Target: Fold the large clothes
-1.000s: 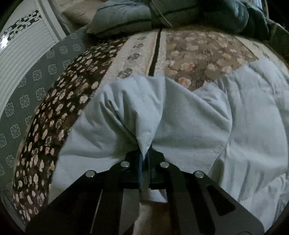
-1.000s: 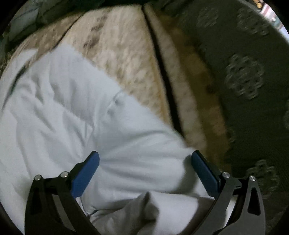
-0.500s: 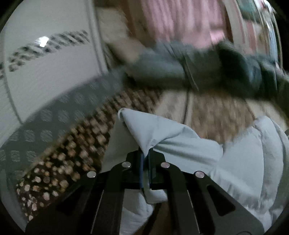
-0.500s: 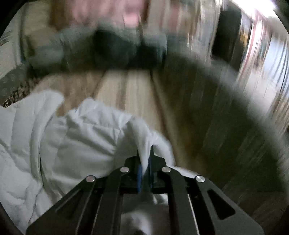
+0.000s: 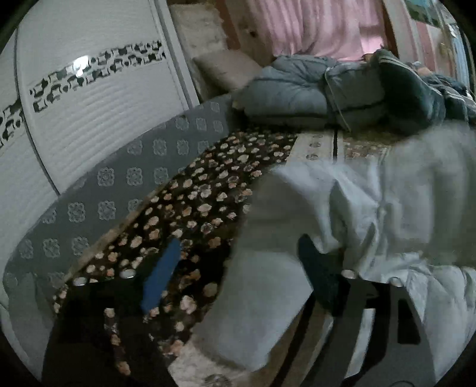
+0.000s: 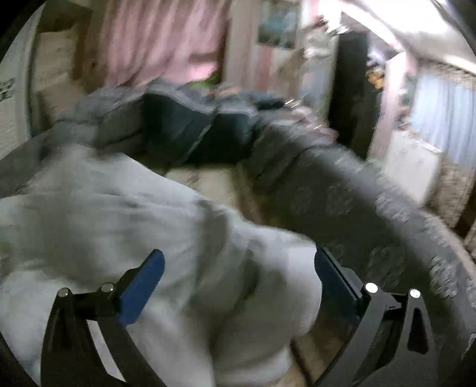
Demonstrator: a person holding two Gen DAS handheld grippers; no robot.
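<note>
Looking through the left wrist camera, we see our left gripper (image 5: 238, 271) spread wide, its two fingers far apart and clamping nothing. One blue pad (image 5: 162, 278) hangs over the dark flowered bedspread (image 5: 190, 196), while the other finger is a dark shape against the pale blue-white garment (image 5: 372, 205). That single garment lies bunched in soft folds on the right half of the bed, one edge falling between the fingers. Beyond it, at the head of the bed, we count two rolled quilts: a grey-blue quilt (image 5: 294, 89) and a dark quilt (image 5: 413, 89) beside it. One white cabinet door (image 5: 89, 98) with a black patterned band stands at the left, and a pink curtain (image 5: 312, 26) hangs behind.

Turning to the right wrist camera, which is blurred, we find our right gripper (image 6: 238, 279) equally wide open, both blue pads showing and gripping nothing. The same garment (image 6: 125, 214) heaps between and under them, its cloth bulging up in the gap without being pinched. A grey patterned sheet (image 6: 372, 214) covers the bed edge on the right.
</note>
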